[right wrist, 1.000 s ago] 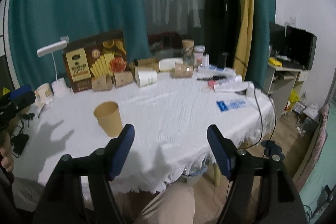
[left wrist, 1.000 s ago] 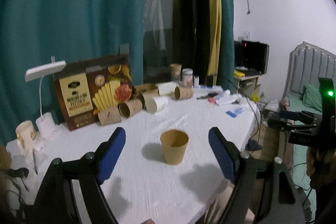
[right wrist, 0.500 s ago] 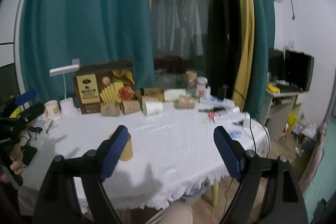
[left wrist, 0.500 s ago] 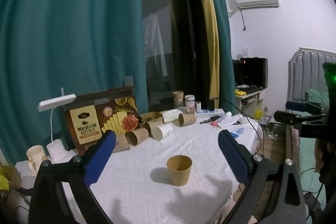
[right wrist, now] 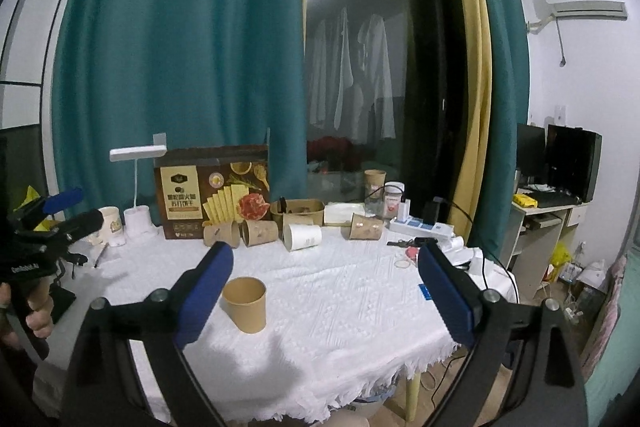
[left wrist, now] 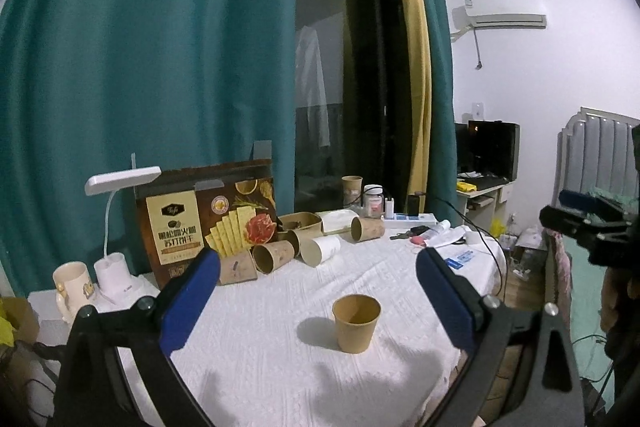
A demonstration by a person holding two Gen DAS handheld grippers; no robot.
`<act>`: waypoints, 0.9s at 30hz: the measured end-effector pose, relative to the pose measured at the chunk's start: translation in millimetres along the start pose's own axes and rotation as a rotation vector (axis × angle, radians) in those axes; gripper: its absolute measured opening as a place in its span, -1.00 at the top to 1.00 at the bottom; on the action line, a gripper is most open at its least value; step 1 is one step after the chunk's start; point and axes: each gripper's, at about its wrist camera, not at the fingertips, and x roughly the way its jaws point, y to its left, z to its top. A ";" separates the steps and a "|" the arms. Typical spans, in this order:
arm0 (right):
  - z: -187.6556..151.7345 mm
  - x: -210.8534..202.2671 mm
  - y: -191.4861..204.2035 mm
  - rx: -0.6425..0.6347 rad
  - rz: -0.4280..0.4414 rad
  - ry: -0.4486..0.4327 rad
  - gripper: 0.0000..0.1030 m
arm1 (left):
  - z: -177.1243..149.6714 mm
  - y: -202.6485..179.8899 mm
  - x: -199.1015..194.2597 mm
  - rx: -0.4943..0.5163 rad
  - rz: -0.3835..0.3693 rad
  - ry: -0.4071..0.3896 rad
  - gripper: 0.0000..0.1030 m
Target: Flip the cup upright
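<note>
Left claw (left wrist: 316, 297) seen spread wide, nothing gripped. Right claw (right wrist: 324, 291) likewise wide, nothing held. Cup (left wrist: 355, 323) noted upright on tabletop (left wrist: 260, 367), clear of both claws.

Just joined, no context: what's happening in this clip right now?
A person holds a hand-held gripper in each hand over a table with a white cloth. The brown paper cup stands upright, mouth up, alone near the front of the table. Neither touches it: the left hand-held gripper and the right hand-held gripper are both open and held back from it. Several more cups lie on their sides at the back by a cracker box.
</note>
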 end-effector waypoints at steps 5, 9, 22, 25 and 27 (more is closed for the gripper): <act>-5.0 13.4 -1.7 0.002 -0.001 0.030 -0.79 | -4.5 6.8 7.6 -0.019 0.010 0.019 -0.91; -7.0 21.3 -3.5 0.004 0.000 0.041 -0.79 | -6.6 7.9 11.9 -0.026 0.012 0.025 -0.91; -8.4 32.2 -6.0 0.004 0.009 0.052 -0.79 | -6.4 8.7 14.2 -0.033 0.017 0.025 -0.91; -8.4 33.2 -6.1 0.003 0.007 0.053 -0.79 | -6.3 8.7 14.1 -0.034 0.015 0.025 -0.91; -8.1 32.4 -6.2 0.003 0.007 0.054 -0.79 | -6.0 8.5 15.1 -0.033 0.014 0.024 -0.91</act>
